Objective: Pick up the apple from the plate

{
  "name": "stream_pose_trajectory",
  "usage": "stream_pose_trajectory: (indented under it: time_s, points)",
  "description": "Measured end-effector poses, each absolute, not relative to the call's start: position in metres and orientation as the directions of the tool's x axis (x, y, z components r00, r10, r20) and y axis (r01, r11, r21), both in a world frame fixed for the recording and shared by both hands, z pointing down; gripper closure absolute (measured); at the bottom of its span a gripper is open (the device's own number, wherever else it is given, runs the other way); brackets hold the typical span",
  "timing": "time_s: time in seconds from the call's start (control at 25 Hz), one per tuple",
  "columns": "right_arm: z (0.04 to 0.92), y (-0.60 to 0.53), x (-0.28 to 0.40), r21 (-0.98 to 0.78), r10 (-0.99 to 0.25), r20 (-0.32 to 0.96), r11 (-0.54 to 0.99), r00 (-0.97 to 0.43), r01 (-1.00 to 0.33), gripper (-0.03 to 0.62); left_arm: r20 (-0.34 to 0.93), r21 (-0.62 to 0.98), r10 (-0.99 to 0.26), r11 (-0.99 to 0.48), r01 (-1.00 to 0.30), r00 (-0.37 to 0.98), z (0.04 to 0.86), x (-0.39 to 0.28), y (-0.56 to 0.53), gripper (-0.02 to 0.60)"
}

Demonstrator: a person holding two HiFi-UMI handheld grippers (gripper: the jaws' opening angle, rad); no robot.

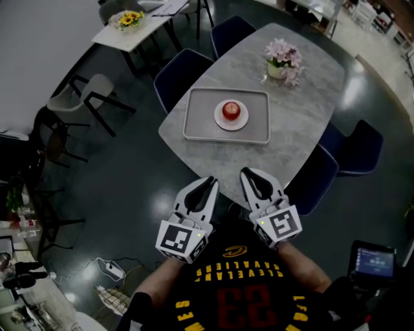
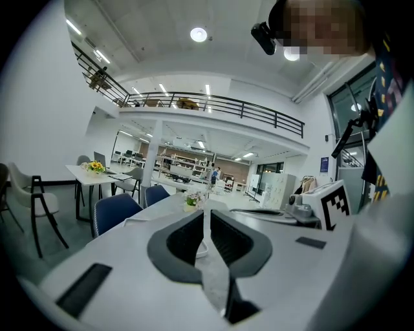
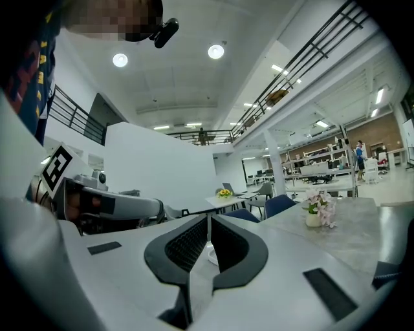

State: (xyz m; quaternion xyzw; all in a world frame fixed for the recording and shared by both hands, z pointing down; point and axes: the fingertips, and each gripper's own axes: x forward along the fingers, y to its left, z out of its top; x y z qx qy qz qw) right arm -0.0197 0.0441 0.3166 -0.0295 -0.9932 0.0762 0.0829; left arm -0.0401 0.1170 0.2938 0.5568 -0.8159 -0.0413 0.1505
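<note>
A red apple [image 1: 231, 110] sits on a small white plate [image 1: 220, 121], in the middle of a grey tray [image 1: 194, 123] on the marble-look table [image 1: 291, 129]. Both grippers hover side by side just off the table's near corner and point toward the tray, well short of the apple. The left gripper [image 1: 210, 181] [image 2: 206, 214] has its jaws nearly together with nothing between them. So does the right gripper [image 1: 248, 173] [image 3: 208, 221]. The apple is hidden behind the jaws in both gripper views.
A vase of pink flowers [image 1: 283, 61] [image 3: 320, 210] stands at the table's far side. Dark blue chairs [image 1: 184, 74] [image 1: 359, 149] ring the table. A second table with yellow flowers [image 1: 129, 19] stands at the far left, with grey chairs [image 1: 90, 97] near it.
</note>
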Motion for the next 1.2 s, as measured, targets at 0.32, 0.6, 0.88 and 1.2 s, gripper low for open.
stream_pose_trajectory:
  time_s: [0.32,0.6,0.88,1.2]
  points:
    - [0.324,0.020,-0.043,-0.161,0.065,0.176,0.986,-0.982,0.036,0.588,0.219,0.256,-0.917,0.385,-0.887,-0.335,0.298,-0.070,0.095,0.548]
    - [0.341,-0.007,-0.071,-0.161,-0.026,0.241,0.985,-0.970,-0.066,0.588,0.213,0.282,-0.941,0.318,-0.905,-0.264,0.314,-0.113,0.069,0.548]
    - [0.354,-0.045,-0.115,-0.149,-0.128,0.299,0.973,-0.946,-0.179,0.562,0.286,0.256,-0.941,0.255,-0.932,-0.179,0.331,-0.171,0.026,0.528]
    - [0.389,-0.075,-0.141,-0.205,-0.194,0.395,0.934,-0.898,-0.292,0.496,0.412,0.296,-0.907,0.220,-0.930,-0.084,0.377,-0.217,-0.004,0.474]
